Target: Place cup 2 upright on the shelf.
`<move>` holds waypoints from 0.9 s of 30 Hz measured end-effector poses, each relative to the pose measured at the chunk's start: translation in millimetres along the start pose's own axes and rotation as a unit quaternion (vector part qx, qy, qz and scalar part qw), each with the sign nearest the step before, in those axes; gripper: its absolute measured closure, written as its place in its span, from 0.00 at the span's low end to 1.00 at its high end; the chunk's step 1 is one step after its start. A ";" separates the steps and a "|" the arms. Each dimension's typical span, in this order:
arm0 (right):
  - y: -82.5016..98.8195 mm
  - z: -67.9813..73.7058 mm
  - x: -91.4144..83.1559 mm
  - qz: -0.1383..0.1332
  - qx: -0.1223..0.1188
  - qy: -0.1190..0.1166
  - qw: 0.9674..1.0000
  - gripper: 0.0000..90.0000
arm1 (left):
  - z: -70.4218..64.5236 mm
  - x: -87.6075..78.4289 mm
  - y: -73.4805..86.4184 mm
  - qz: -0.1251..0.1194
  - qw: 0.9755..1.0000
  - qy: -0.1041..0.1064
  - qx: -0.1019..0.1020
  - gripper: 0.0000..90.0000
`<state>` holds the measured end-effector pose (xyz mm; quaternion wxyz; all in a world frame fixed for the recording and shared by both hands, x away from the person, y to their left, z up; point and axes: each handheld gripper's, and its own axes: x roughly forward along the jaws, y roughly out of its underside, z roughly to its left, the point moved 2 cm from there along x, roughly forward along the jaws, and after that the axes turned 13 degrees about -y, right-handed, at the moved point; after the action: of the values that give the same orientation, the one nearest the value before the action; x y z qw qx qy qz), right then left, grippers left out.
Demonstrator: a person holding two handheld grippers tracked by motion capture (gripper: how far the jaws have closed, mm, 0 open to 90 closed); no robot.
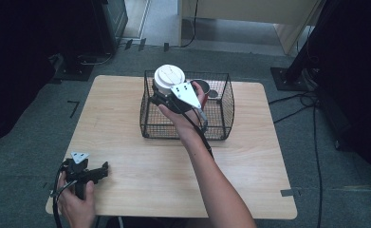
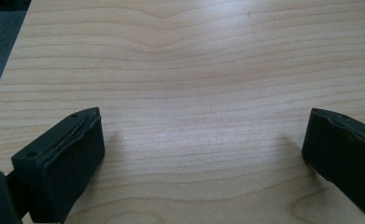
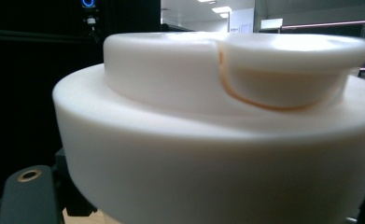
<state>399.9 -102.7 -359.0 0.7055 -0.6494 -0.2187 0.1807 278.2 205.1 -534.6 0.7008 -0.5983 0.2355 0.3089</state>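
From the high view, I have the right gripper (image 1: 166,97) closed on a white lidded container (image 1: 169,79) and am holding it up at the near left corner of the wire basket (image 1: 223,107); whether I'm lowering it in or lifting it out I can't judge, so I'd call the job mid-way, with the container not set down. A dark cup (image 1: 203,87) sits inside the basket. My left gripper (image 1: 97,172) rests idle at the counter's (image 1: 249,166) near left corner. In the left gripper view its jaws stand wide apart over bare pale wood grain, gripping nothing. In the right gripper view the container's stepped white lid (image 3: 227,93) looms close, with a dim room and ceiling lights behind. Grey carpet, cables and dark stands surround the counter
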 end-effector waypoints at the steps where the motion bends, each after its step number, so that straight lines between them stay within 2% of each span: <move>1: 1.3 -1.3 2.0 0.001 0.003 0.001 1.000 0.18 | 0.0 0.0 0.0 0.000 1.000 0.000 0.000 0.00; 7: 11.9 -7.6 13.2 0.008 0.003 0.004 1.000 0.18 | 0.0 0.0 0.0 0.000 1.000 0.000 0.000 0.00; 10: 18.2 -11.8 19.1 0.014 -0.007 0.013 1.000 0.18 | 0.0 -0.1 0.0 0.001 1.000 0.000 0.000 0.00; 14: 25.7 -17.9 26.6 0.020 -0.002 0.011 1.000 0.18 | 0.0 -0.1 0.0 0.001 1.000 0.000 0.000 0.00; 18: 32.1 -24.5 33.9 0.018 0.015 0.011 1.000 0.18 | 0.1 -0.1 0.0 0.001 1.000 0.000 0.001 0.00; 27: 50.2 -21.8 48.1 0.043 0.003 -0.012 0.999 0.18 | 0.0 0.0 -0.1 0.001 1.000 0.000 0.001 0.00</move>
<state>453.6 -90.3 -406.8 0.6963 -0.6537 -0.1986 0.2199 278.3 205.1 -534.5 0.7009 -0.5978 0.2361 0.3093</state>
